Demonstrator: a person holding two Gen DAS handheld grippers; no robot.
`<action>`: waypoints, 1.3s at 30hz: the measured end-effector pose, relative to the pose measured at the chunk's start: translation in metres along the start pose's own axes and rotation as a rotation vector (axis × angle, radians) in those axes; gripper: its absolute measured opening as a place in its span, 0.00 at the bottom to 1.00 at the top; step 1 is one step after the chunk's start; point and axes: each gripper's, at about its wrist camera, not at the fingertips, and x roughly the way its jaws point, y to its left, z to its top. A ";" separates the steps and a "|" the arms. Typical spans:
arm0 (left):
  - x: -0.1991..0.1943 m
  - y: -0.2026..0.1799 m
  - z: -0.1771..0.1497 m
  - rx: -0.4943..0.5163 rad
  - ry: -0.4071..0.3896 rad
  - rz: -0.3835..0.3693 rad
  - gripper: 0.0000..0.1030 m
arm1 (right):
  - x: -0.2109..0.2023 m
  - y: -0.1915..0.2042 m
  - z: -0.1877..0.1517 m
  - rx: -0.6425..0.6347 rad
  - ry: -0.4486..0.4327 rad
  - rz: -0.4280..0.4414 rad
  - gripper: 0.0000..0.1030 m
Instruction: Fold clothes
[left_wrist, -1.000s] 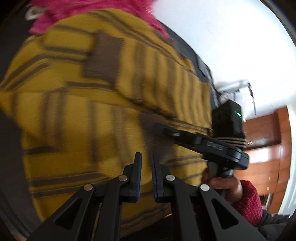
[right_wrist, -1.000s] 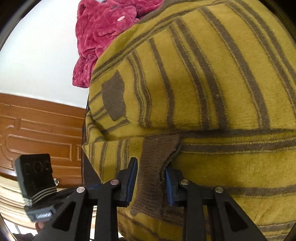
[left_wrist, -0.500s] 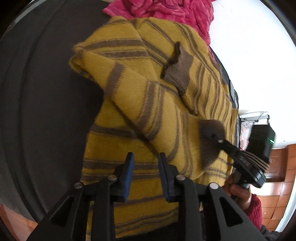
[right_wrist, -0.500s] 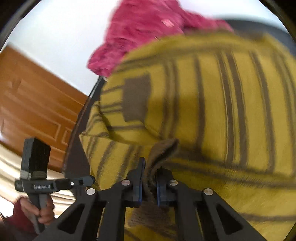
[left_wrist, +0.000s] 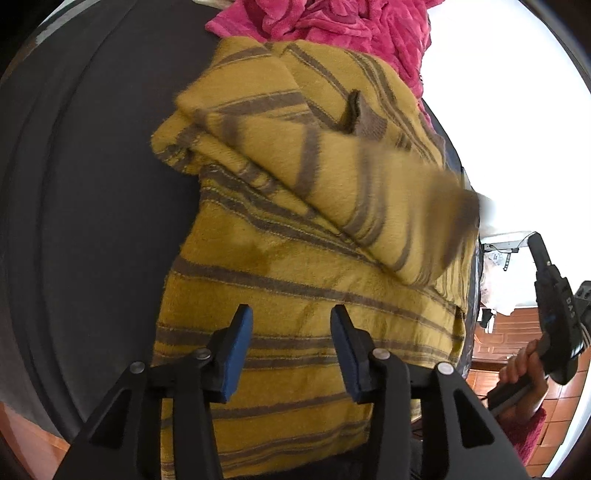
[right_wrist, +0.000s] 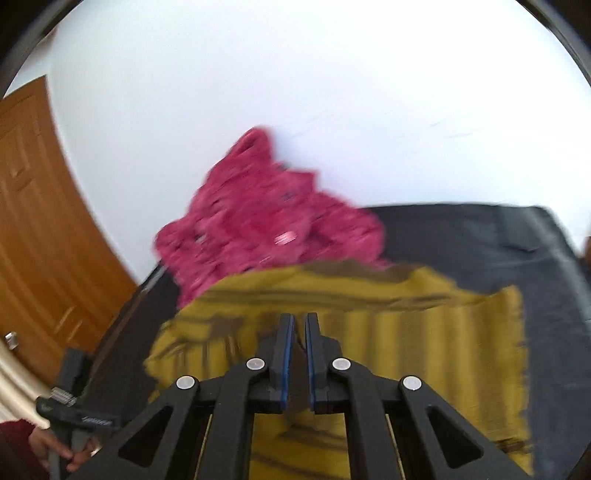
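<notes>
A mustard-yellow sweater (left_wrist: 295, 266) with brown stripes lies on the dark table (left_wrist: 92, 184). My left gripper (left_wrist: 291, 314) hovers over the sweater's lower hem; its jaws are opening and the pads press on nothing. My right gripper (right_wrist: 297, 321) is shut on the brown sleeve cuff (right_wrist: 297, 373), raised above the sweater (right_wrist: 424, 350). In the left wrist view the lifted sleeve (left_wrist: 388, 206) stretches blurred across the sweater's body, its cuff end to the right.
A crumpled pink garment (left_wrist: 332, 22) lies past the sweater's far end, also visible from the right wrist as a pink garment (right_wrist: 266, 229). A white wall stands behind. A wooden door (right_wrist: 37, 221) is at the left. A hand (left_wrist: 521, 369) holds the other gripper's handle.
My right gripper closed on the brown cuff and rose, pulling the sleeve up off the sweater. My left gripper's jaws went from shut to apart above the hem.
</notes>
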 end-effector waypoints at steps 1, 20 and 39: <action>0.000 -0.002 0.000 0.002 -0.001 0.002 0.47 | -0.002 -0.012 0.004 0.009 -0.004 -0.031 0.07; -0.006 0.001 -0.003 -0.017 -0.017 0.035 0.55 | 0.084 -0.068 -0.078 0.459 0.348 0.305 0.78; -0.015 0.032 0.009 -0.089 -0.023 0.061 0.63 | 0.152 -0.011 -0.077 0.380 0.469 0.381 0.78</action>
